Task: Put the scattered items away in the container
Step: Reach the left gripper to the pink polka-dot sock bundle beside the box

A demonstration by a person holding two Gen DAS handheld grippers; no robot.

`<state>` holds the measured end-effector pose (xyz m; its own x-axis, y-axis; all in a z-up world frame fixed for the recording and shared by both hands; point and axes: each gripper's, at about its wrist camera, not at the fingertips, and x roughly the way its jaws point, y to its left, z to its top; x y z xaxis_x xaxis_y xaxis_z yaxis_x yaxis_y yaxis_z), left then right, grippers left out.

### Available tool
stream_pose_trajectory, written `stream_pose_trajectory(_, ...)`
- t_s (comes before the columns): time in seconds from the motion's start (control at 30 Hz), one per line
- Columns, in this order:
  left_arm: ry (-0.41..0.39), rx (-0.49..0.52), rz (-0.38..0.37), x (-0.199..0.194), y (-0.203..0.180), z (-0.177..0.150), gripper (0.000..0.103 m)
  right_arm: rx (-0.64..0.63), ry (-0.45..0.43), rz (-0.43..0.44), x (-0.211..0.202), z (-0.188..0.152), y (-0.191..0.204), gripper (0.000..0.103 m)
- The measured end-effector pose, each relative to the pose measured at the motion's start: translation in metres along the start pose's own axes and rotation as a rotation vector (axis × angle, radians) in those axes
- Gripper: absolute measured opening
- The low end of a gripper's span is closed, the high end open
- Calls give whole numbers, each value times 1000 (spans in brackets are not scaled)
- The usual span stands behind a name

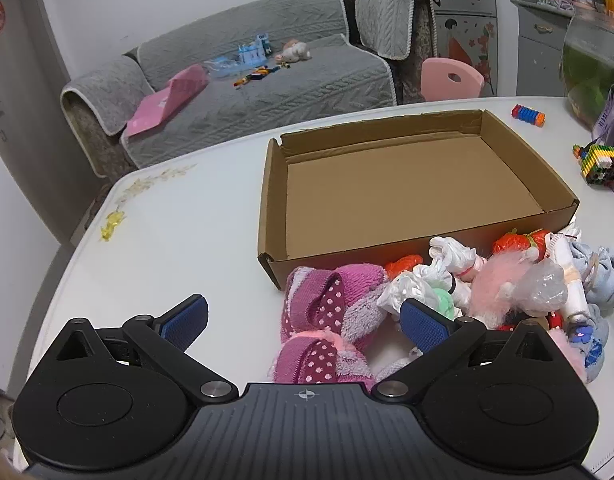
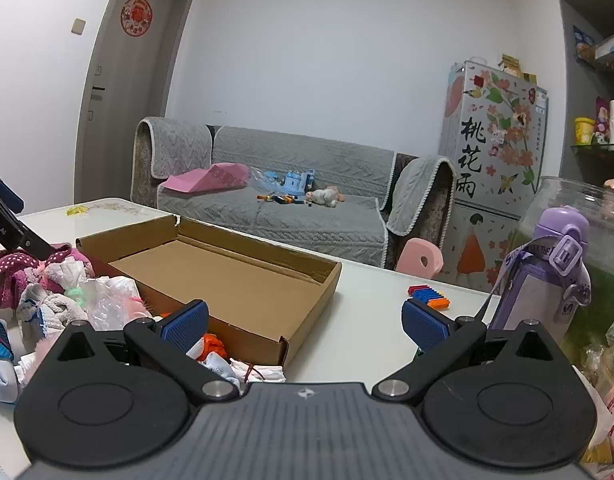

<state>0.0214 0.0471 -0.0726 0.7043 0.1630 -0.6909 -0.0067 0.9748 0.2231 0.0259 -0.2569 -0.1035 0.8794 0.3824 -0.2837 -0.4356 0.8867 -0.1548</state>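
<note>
An open, empty cardboard box [image 1: 407, 184] lies on the white table [image 1: 179, 216]; it also shows in the right wrist view [image 2: 243, 280]. In front of it lies a pile of small clothes and soft items: pink dotted slippers [image 1: 327, 312], white socks [image 1: 419, 284], orange pieces [image 1: 515, 242], a pink fluffy piece [image 1: 499, 280], light blue socks [image 1: 603, 272]. My left gripper [image 1: 303, 322] is open, low over the slippers. My right gripper [image 2: 305, 326] is open and empty, above the box's near right corner, with the pile [image 2: 79, 296] to its left.
A coloured block stick [image 1: 528, 113] and a striped block toy [image 1: 599, 162] lie on the table's right side. A purple bottle [image 2: 547, 280] and a glass jar [image 2: 587, 220] stand at the right. A grey sofa [image 2: 307, 200] with toys is behind the table.
</note>
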Motion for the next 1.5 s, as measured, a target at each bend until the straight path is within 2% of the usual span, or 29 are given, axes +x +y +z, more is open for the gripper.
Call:
stream_pose_trajectory(0.47,-1,-5,-7,0,3,2,103,-17,13,4,1,-1,1,103)
stream_pose_trajectory(0.67,72,-25,1,29,9,-7,103,-18,21,8,2,-2,1,103)
stream_pose_trajectory(0.87,132,-83,-67,52,18,-15,103,-28,38,8,3,-7,0,103)
stream_pose_trajectory(0.93,140,-84,-66,59,18,-16,103,-37,46,9,3,-8,0,103)
stream_pose_trajectory(1.1,156,-131,-56,73,23,-23,103,-59,80,19,5,-16,2,103)
stream_pose_trajectory(1.27,145,-240,-121,79,36,-35,103,-83,146,41,12,-25,4,102)
stream_pose_trajectory(1.5,134,-223,-106,76,32,-37,103,-36,208,112,12,-35,3,102)
